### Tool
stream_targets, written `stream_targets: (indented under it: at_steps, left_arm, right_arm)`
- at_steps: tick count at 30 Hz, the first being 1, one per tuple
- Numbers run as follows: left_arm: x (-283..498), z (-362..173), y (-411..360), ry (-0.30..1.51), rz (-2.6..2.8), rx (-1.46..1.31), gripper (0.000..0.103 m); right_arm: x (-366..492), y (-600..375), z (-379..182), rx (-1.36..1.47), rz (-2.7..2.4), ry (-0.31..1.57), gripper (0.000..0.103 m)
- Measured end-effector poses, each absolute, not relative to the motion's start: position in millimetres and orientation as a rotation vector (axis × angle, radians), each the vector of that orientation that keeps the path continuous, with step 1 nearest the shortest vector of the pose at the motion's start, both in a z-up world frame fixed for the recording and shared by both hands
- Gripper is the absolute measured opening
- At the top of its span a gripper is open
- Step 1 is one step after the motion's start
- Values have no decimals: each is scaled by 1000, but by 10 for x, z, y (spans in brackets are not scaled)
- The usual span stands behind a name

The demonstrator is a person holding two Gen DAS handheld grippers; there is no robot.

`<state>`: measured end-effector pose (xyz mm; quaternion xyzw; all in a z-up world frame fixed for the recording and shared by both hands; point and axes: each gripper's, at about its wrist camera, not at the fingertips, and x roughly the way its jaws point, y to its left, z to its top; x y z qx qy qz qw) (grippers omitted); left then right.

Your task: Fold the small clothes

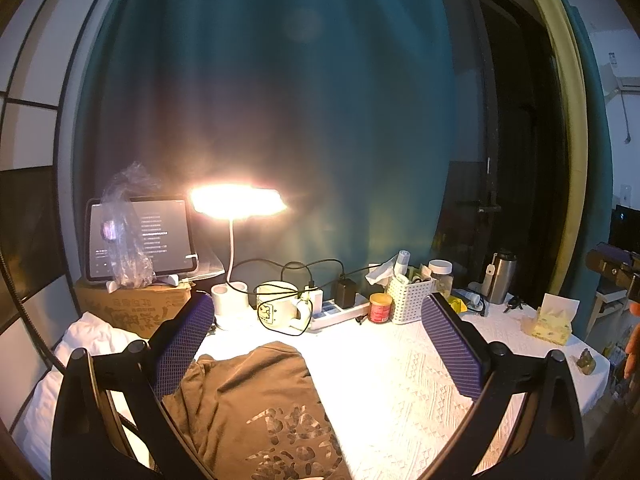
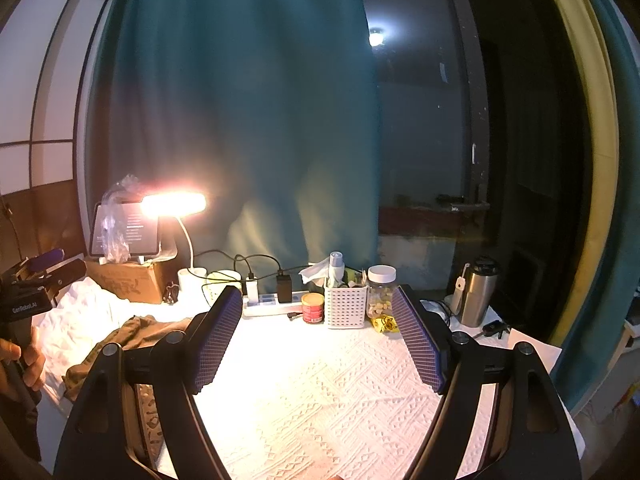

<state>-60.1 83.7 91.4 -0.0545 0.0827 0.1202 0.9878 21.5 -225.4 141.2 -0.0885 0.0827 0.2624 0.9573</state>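
Note:
A small brown garment with a pale print (image 1: 256, 404) lies rumpled on the white patterned tablecloth (image 1: 400, 380). My left gripper (image 1: 316, 312) is open above it, its left pad (image 1: 184, 344) over the garment's left edge. In the right wrist view the garment (image 2: 132, 336) lies at the left, partly hidden behind the left finger. My right gripper (image 2: 316, 308) is open and empty over bare tablecloth (image 2: 320, 392), to the right of the garment. The left gripper (image 2: 40, 276) shows at the far left of that view, held in a hand.
Along the table's back stand a lit desk lamp (image 1: 238, 200), a tablet on a cardboard box (image 1: 136, 304), a mug (image 1: 280, 312), a power strip (image 1: 340, 312), a red tin (image 1: 380, 308), a white basket (image 1: 412, 298), a steel flask (image 1: 500, 278) and a tissue box (image 1: 554, 320). White bedding (image 1: 88, 336) lies left.

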Motion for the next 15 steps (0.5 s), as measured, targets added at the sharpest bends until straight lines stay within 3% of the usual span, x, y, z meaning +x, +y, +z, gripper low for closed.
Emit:
stream_targets:
  at_steps: [15]
  left_arm:
    - [-602,891,858,178,263,-117,102]
  right_arm:
    - [218,-2249,1404,-184,537,173,80]
